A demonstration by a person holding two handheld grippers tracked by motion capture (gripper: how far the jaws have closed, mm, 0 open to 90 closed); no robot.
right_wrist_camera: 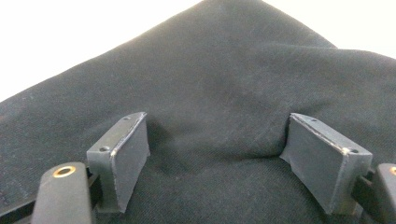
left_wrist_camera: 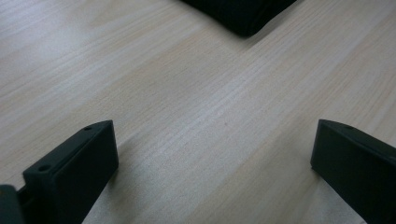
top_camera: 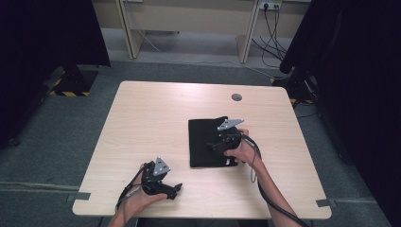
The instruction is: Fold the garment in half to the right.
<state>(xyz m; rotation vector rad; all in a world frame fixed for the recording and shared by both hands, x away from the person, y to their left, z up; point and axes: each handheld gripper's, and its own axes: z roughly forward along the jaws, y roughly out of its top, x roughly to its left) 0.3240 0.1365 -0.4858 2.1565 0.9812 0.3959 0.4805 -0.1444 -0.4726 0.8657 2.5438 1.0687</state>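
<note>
Folded black cloth [top_camera: 204, 142] lies flat on the worktop [top_camera: 156, 113], right of centre. Roughly rectangular; long axis runs from the person's side toward the far edge, sides nearly square to the worktop's edges.

Right tool [top_camera: 218, 143] sits over the cloth's right half. In the right gripper view its jaws stand wide apart, both pads [right_wrist_camera: 133, 158] down on the fabric [right_wrist_camera: 219, 93], which bunches slightly between them; nothing clamped.

Left tool [top_camera: 174, 189] rests near the front edge, left of the cloth and apart from it; jaws wide open over bare wood, holding nothing.

Bare worktop left of the cloth and beyond it. A round grommet [top_camera: 236, 97] sits near the far edge.
</note>
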